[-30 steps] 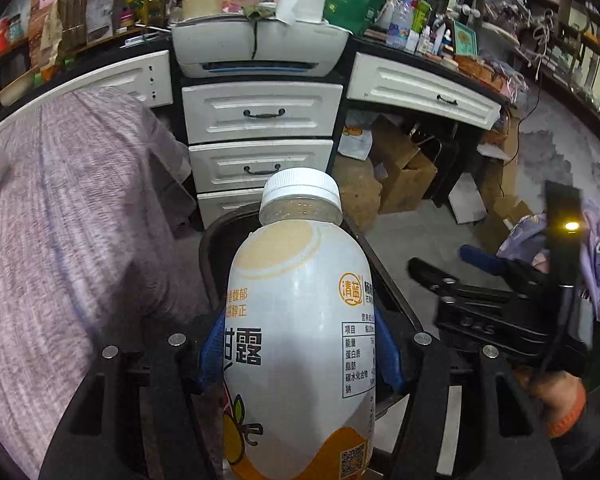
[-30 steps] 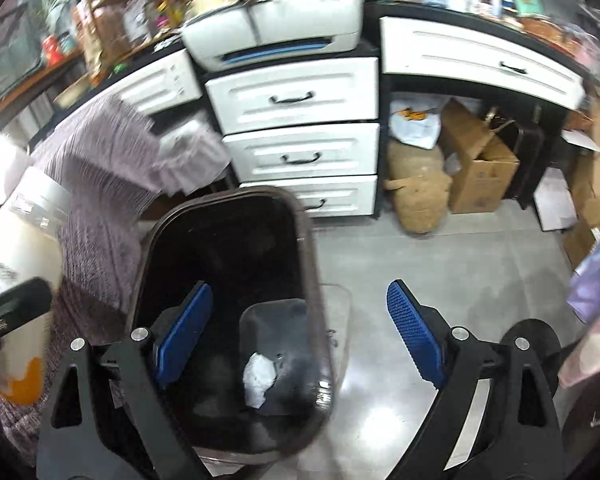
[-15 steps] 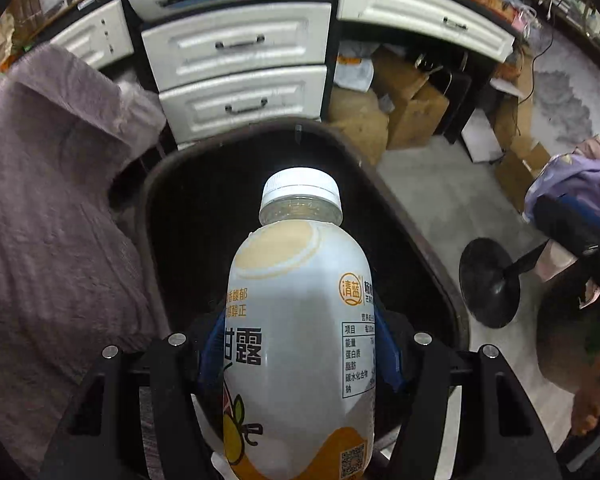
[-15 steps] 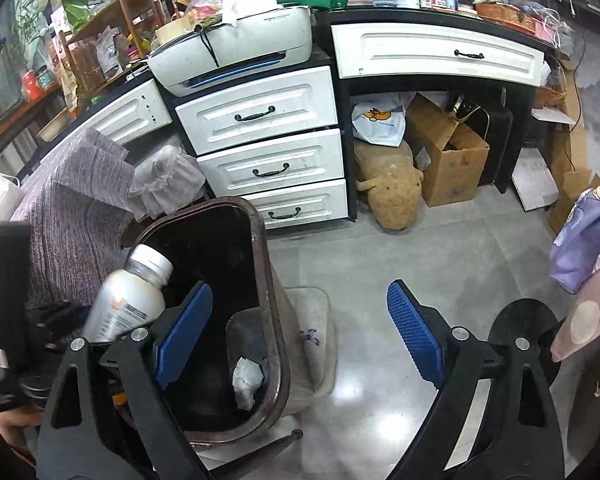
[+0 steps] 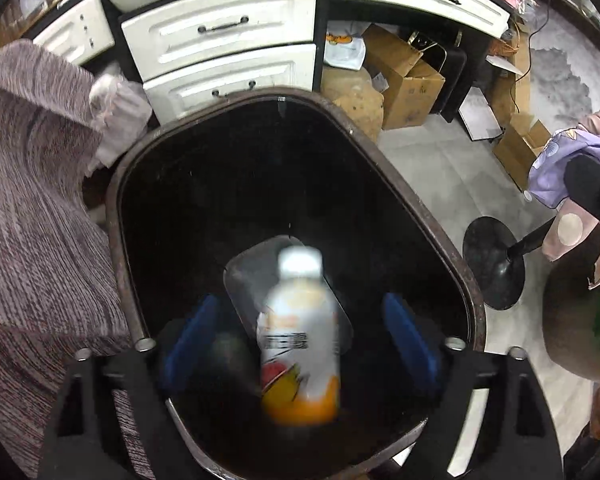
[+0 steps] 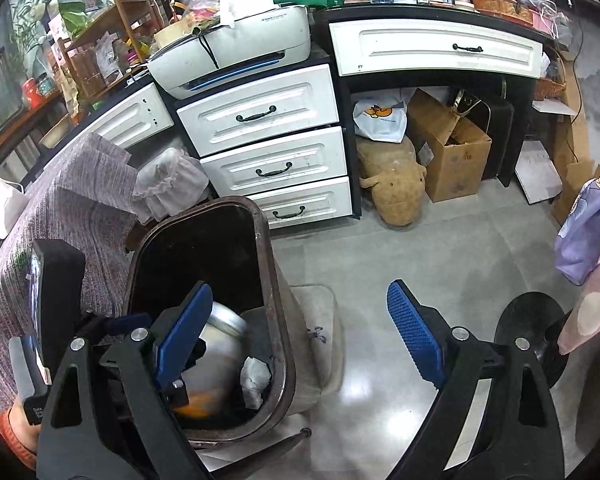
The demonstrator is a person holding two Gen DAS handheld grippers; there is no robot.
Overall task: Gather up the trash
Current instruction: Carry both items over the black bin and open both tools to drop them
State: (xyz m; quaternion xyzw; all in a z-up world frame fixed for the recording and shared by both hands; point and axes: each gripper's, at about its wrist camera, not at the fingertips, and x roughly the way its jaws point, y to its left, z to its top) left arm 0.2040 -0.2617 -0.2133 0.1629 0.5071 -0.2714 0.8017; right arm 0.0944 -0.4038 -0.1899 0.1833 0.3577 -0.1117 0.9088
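A white drink bottle (image 5: 300, 340) with an orange base, blurred, is inside the dark brown trash bin (image 5: 116, 216), free of my fingers. My left gripper (image 5: 298, 340) is open above the bin's mouth, blue pads wide apart. In the right wrist view the bottle (image 6: 216, 356) lies in the bin (image 6: 284, 320) beside crumpled white paper (image 6: 255, 376). My right gripper (image 6: 296, 336) is open and empty, straddling the bin's right wall, with the left gripper (image 6: 56, 308) at the left.
White drawers (image 6: 276, 164) and a printer (image 6: 236, 60) stand behind the bin. Cardboard boxes (image 6: 448, 152) and a plush toy (image 6: 396, 188) sit under the desk. A purple-grey cloth (image 5: 32, 220) lies to the left; a black stool base (image 5: 496, 264) to the right.
My left gripper has opened and let go of the bottle, which has dropped into the bin. The right gripper has pulled back a little and stays open.
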